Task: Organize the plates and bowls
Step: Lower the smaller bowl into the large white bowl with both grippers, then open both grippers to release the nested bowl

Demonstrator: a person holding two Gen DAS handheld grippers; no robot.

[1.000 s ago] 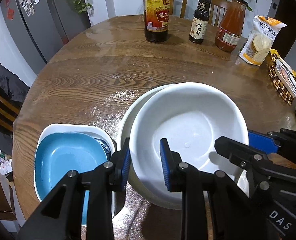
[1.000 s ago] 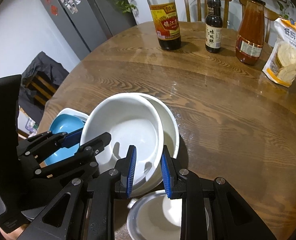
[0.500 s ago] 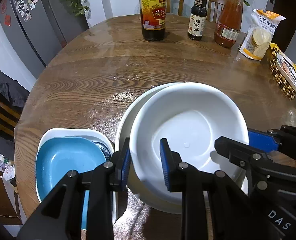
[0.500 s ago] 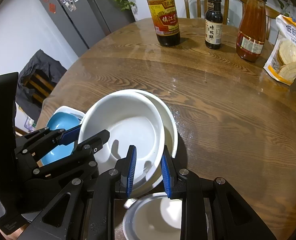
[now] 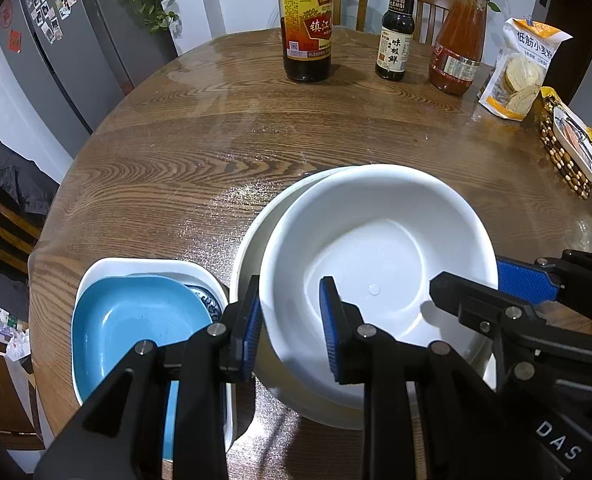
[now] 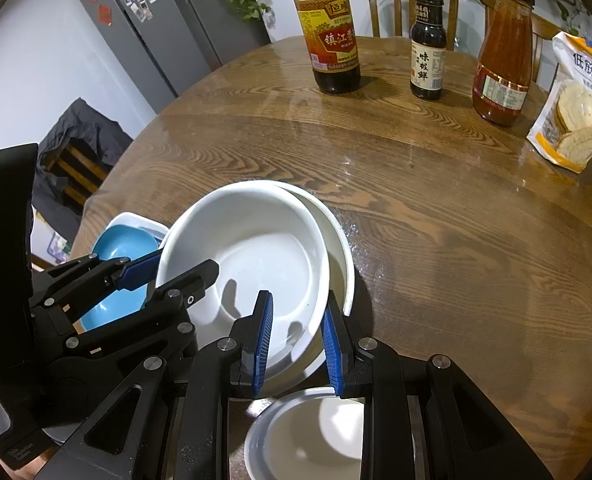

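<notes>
- I am counting two big white bowls: the upper white bowl (image 5: 379, 256) is sitting tilted inside the lower white bowl (image 5: 252, 240), off to one side of it.
- I am also seeing one blue dish (image 5: 136, 320) lying in one white square dish (image 5: 136, 266) just left of the bowls, and one small white plate (image 6: 315, 432) right below my right tongs.
- At the far side of the round wooden table (image 5: 256, 128) three bottles are standing: a large dark bottle (image 5: 305, 28), a small dark bottle (image 5: 395, 36) and a red sauce bottle (image 5: 457, 44); one bag of biscuits (image 5: 523, 68) is standing near them.
- My left tongs (image 5: 290, 324) are straddling the near-left rim of the upper white bowl, outer finger outside the wall, inner finger inside; they are clamping that rim.
- My right tongs (image 6: 296, 344) are doing the same on the near-right rim, one blue pad inside the bowl and one between the two bowls, gripping the upper bowl only.
- I am pointing both tongs steeply downward at the table, side by side, with the bowl's near edge between them.
- The upper bowl's far edge is resting low inside the lower bowl, while its near edge is standing higher in my two grips.
</notes>
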